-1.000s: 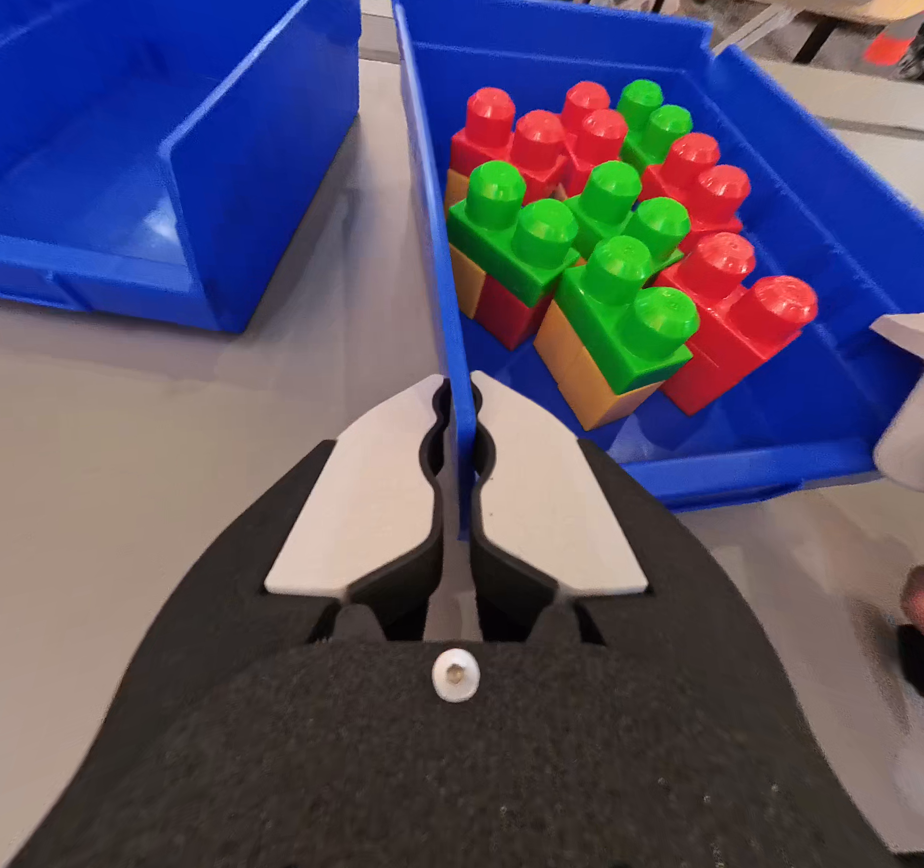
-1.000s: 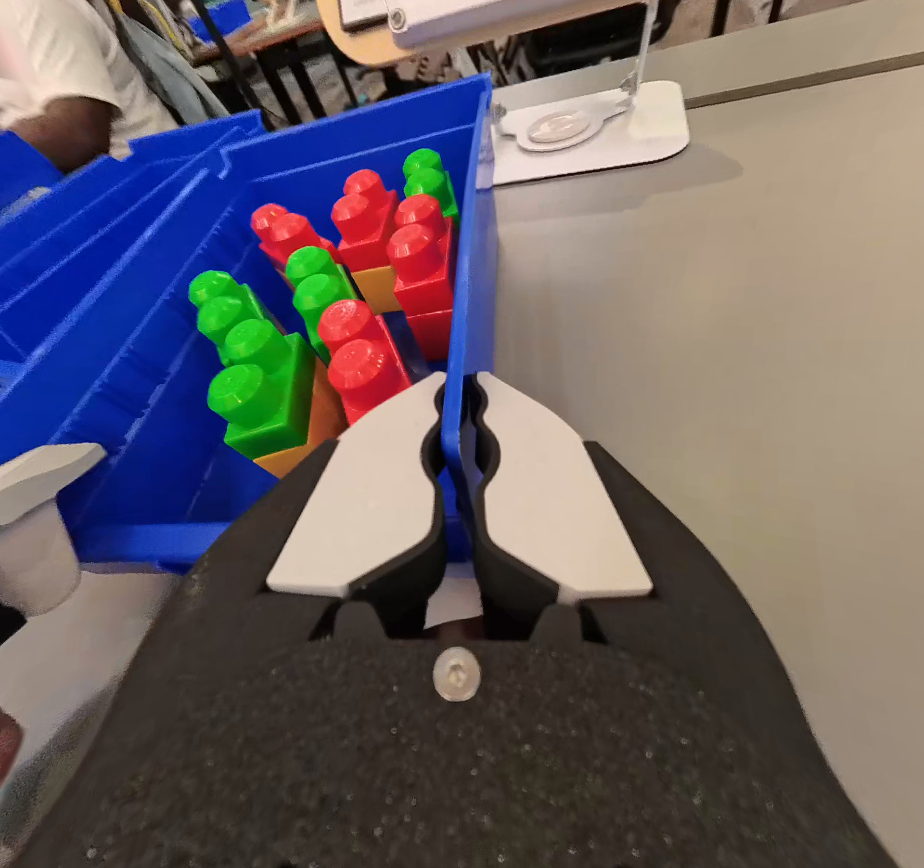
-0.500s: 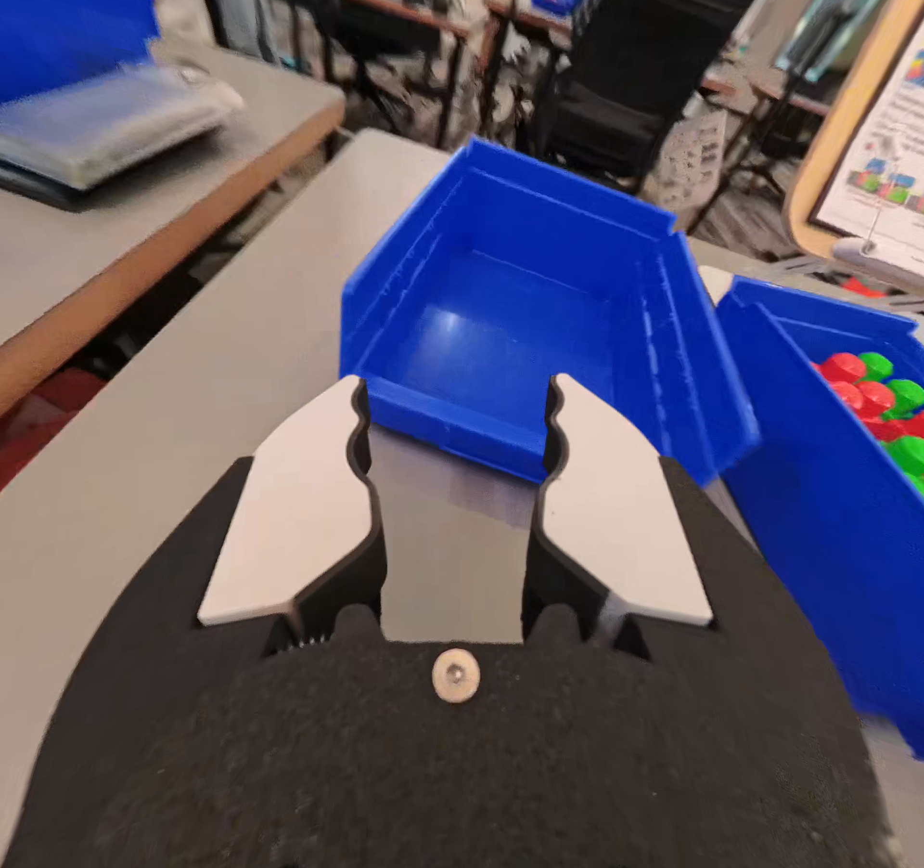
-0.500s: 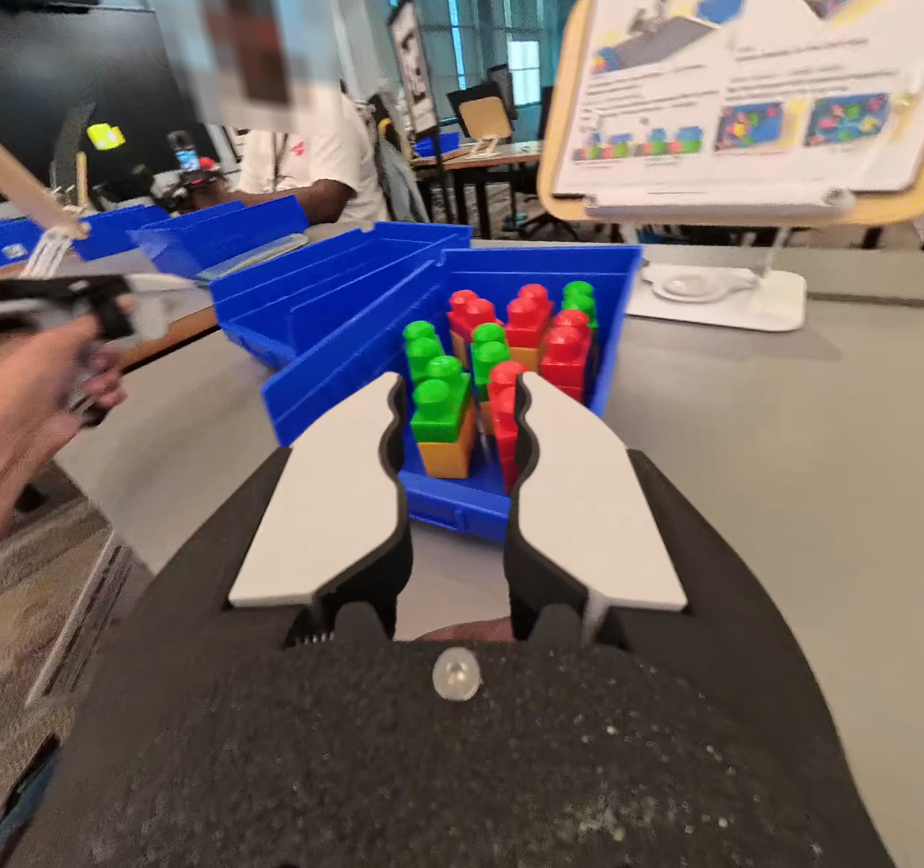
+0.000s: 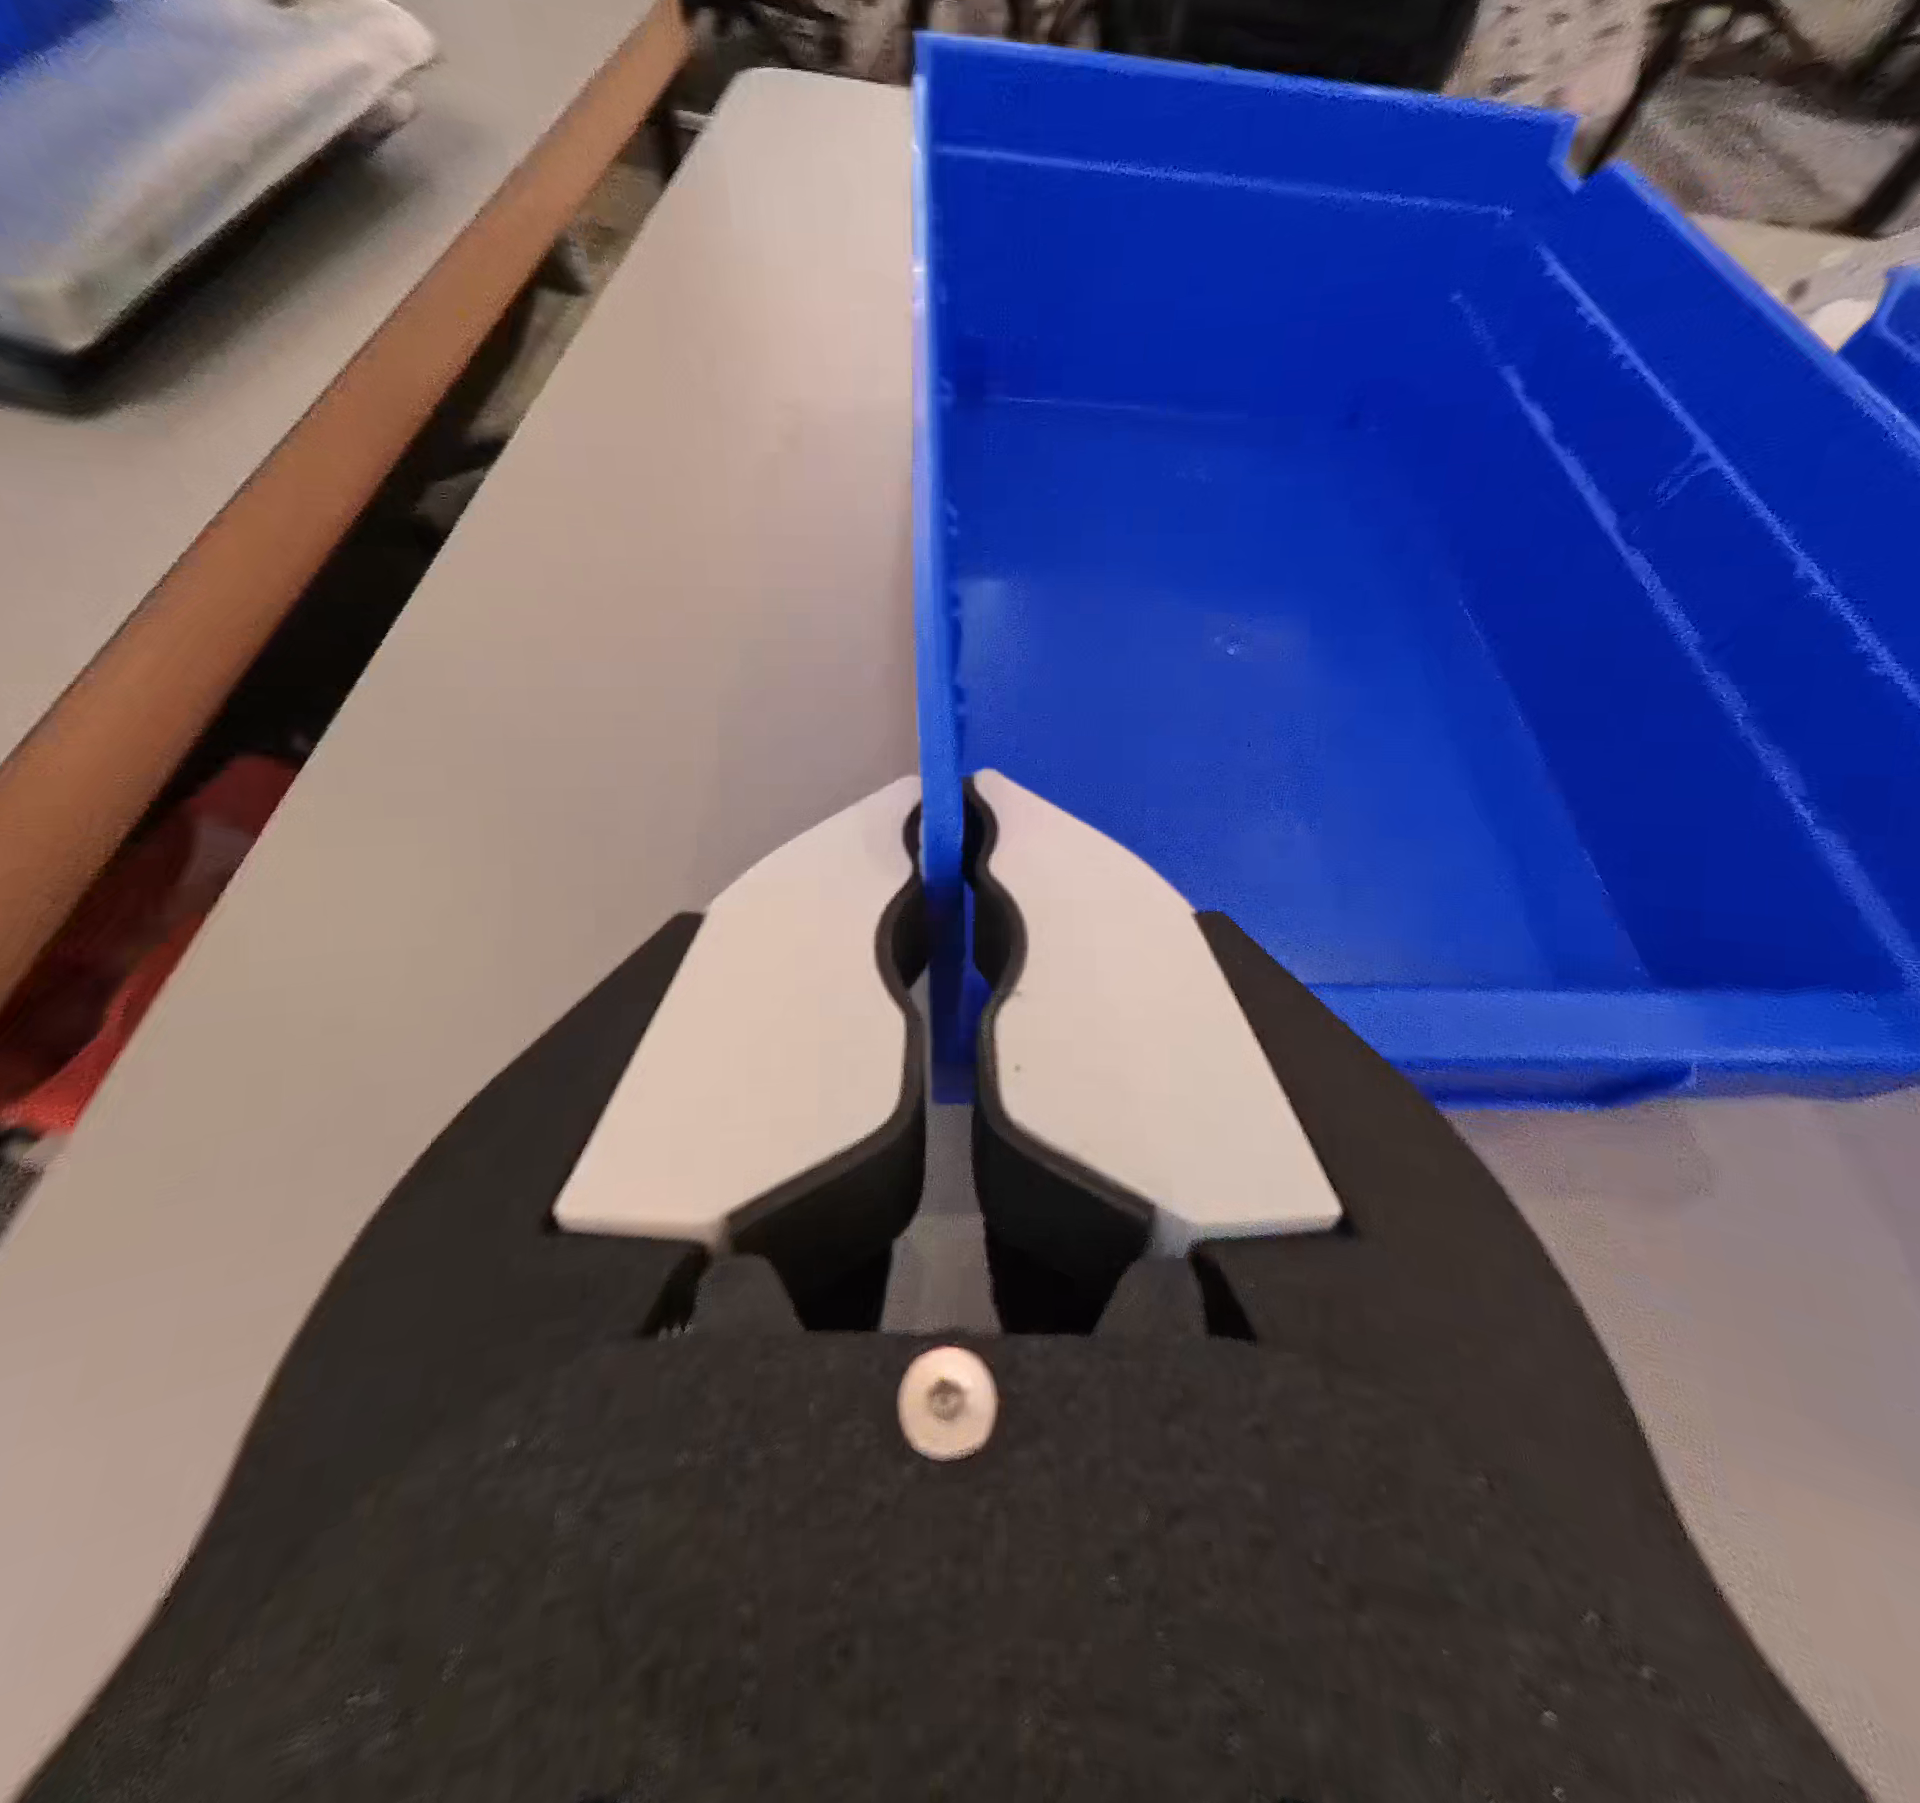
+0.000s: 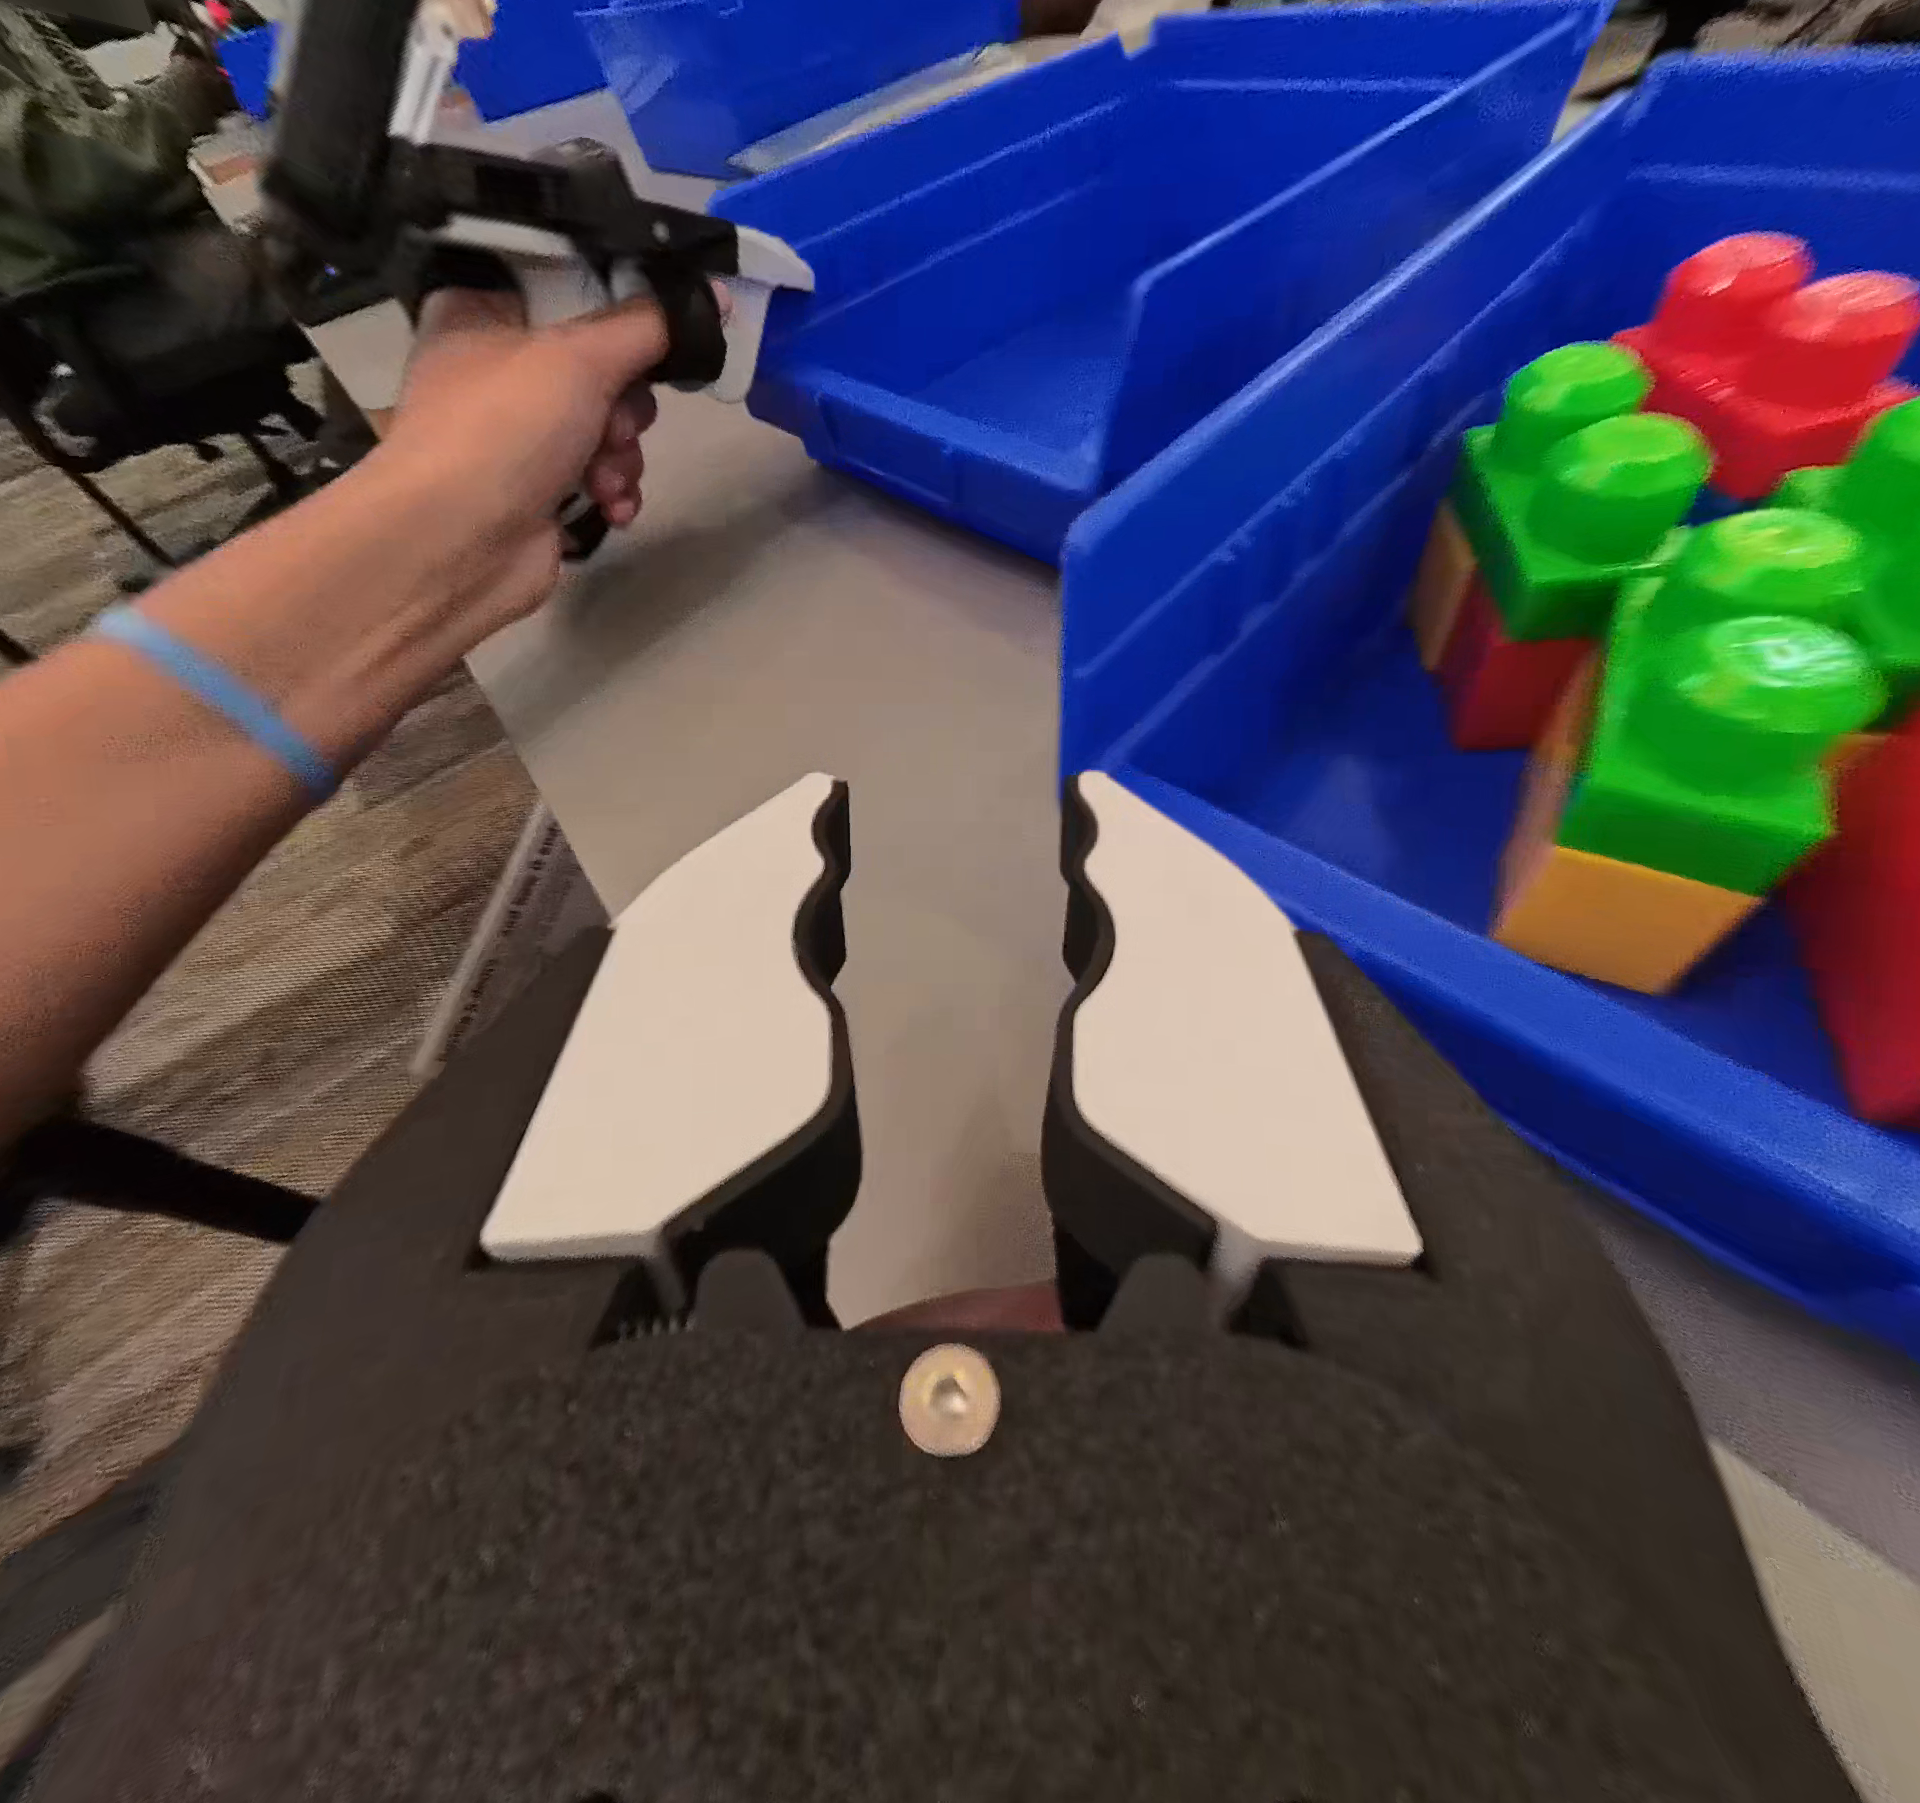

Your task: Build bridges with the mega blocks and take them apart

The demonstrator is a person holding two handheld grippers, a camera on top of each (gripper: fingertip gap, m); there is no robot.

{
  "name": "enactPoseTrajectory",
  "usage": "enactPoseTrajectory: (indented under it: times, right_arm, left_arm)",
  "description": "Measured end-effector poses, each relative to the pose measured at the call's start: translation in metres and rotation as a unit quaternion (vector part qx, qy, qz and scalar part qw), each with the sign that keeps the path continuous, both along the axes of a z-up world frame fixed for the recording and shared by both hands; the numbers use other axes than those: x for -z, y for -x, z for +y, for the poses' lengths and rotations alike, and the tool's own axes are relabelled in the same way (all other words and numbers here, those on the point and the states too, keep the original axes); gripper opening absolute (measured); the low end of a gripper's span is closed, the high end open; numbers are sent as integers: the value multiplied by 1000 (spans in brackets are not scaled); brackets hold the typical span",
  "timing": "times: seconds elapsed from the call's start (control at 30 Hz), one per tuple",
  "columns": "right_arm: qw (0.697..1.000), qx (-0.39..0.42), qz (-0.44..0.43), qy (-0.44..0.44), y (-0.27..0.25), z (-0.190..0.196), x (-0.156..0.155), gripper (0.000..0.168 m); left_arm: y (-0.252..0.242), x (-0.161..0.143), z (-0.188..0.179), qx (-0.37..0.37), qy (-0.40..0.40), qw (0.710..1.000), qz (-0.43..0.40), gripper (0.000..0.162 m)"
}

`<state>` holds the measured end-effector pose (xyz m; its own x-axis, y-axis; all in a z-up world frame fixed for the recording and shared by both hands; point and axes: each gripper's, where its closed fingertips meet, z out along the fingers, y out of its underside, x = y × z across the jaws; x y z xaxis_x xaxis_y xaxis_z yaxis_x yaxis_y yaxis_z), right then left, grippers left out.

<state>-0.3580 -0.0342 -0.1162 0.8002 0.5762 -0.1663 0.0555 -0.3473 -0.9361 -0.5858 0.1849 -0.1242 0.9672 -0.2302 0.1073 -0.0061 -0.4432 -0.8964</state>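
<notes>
on the grey table [image 5: 644, 610], left gripper [image 5: 943, 803] is clenched on the near-left wall of the empty blue bin [image 5: 1351, 610], one finger inside, one outside — prob a grip for dragging or steadying the bin, since thin wall fits the jaws well. right gripper [image 6: 954, 818] hangs released over bare tabletop w/ nothing between its fingers, just beside the second blue bin [image 6: 1299, 548]. mega blocks [image 6: 1704, 631] sit in that bin: green, red & orange pieces stacked into small bridge-like clusters, crowded together, so not yet taken apart. left hand [image 6: 520, 434] shows across the table squeezing the gripper's handle. next likely: reposition empty bin as drop spot for pieces.
</notes>
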Motion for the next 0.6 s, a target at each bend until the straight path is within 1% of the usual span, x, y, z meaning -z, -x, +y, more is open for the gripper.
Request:
enactPoseTrajectory:
  times: [0.1,0.17,0.2,0.23,0.3,0.37,0.43,0.5,0.53,0.6]
  right_arm:
    - [999,8,30,24,17,13,1,40]
    - [999,20,33,16,25,23,-2,33]
    - [999,22,29,16,31,25,-3,36]
    - [999,18,23,19,38,23,-2,40]
    - [1000,-10,12,27,57,10,2,40]
    - [1000,10,-12,7,60,5,4,39]
    - [998,41,-48,-12,53,6,4,10]
    - [998,38,-39,-12,57,0,-1,5]
    - [999,41,-19,-24,56,-3,-11,5]
    - [995,65,-2,-77,47,-8,-46,4]
  left_arm:
    - [0,-1,-60,-57,7,998,16,3]
    - [5,1,-103,-93,6,996,8,3]
    - [6,1,-125,-105,-1,994,1,3]
    - [9,1,-146,-120,-9,993,-5,3]
    - [11,1,-188,-143,-16,990,-4,3]
    - [9,1,-225,-157,-24,987,6,3]
    - [7,-1,-256,-172,-37,984,24,3]
    - [8,-12,-279,-193,-56,979,25,4]
    - [7,-24,-286,-200,-70,977,32,4]
    - [0,-59,-294,-202,-118,970,67,4]
